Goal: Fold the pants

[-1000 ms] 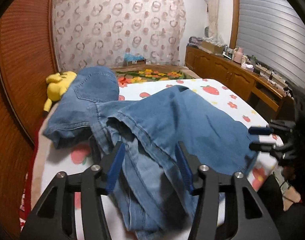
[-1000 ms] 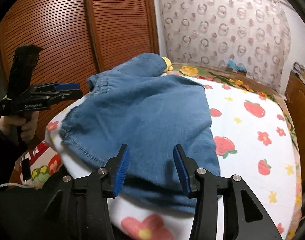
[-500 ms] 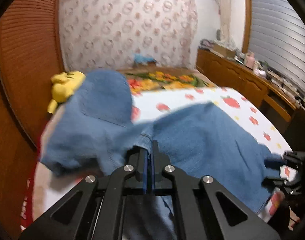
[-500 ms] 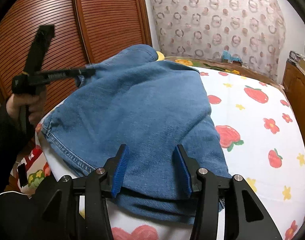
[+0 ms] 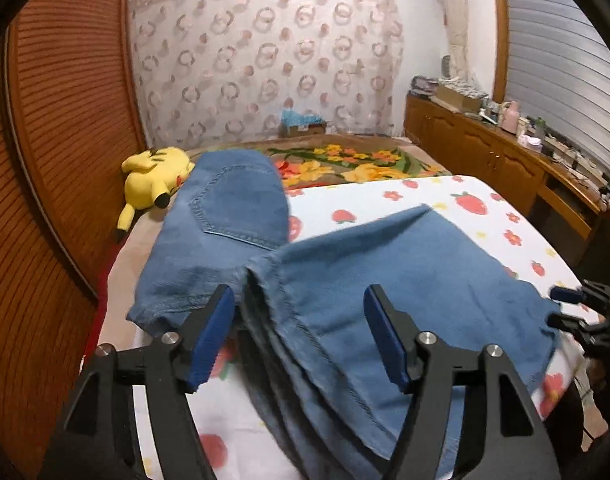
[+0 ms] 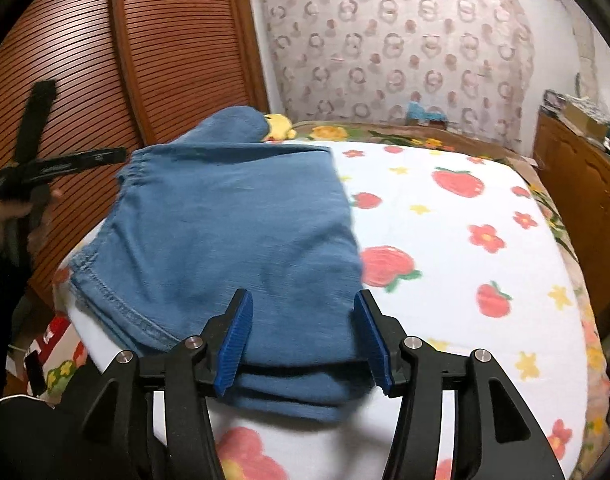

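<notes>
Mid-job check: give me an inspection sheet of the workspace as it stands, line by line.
Surface: bed with strawberry-print sheet.
Job's things: blue jeans lie folded over on the sheet, seat end toward the headboard.
Clutter: yellow plush toy beside the jeans; flowered blanket beyond.
Grippers: left gripper jaws have just been opening, denim between them but not pinched; right gripper jaws open, opening further, straddling the jeans' near edge.
Cables: white cord by the sleeve.
Surroundings: slatted wooden wardrobe, patterned curtain, cluttered wooden sideboard.
</notes>
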A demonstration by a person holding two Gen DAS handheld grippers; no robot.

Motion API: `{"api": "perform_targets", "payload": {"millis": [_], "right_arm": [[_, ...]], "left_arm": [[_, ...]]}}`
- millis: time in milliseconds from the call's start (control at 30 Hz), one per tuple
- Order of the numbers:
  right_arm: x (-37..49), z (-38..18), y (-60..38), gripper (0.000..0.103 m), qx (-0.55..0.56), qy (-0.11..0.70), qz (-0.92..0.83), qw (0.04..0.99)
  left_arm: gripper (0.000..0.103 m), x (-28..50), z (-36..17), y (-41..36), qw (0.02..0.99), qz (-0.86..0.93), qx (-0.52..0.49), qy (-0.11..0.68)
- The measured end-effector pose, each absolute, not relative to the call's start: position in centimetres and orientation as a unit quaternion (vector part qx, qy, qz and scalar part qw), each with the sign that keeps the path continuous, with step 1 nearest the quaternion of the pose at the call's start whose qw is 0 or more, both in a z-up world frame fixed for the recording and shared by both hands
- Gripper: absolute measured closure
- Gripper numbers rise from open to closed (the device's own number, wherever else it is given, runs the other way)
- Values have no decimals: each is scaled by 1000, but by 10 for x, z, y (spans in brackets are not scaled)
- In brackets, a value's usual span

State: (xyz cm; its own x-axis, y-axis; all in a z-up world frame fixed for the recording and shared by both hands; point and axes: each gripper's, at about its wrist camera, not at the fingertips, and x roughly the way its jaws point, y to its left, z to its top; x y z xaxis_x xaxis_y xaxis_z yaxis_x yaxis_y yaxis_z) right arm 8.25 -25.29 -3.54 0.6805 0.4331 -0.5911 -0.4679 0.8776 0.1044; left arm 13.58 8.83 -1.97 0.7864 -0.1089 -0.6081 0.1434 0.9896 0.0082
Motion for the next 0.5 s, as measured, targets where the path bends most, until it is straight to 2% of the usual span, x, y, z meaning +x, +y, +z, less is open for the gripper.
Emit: {"api": "perform_targets", "payload": {"millis": [233,500], "right_arm": [[83,-43,-261,47,-8,339,234,911],[91,-43,-270,47,19,355,237,904]], "left_arm": [[35,104,-25,49,941,-110,38,318],[35,92,-70,29,922,-113,51,366]]}}
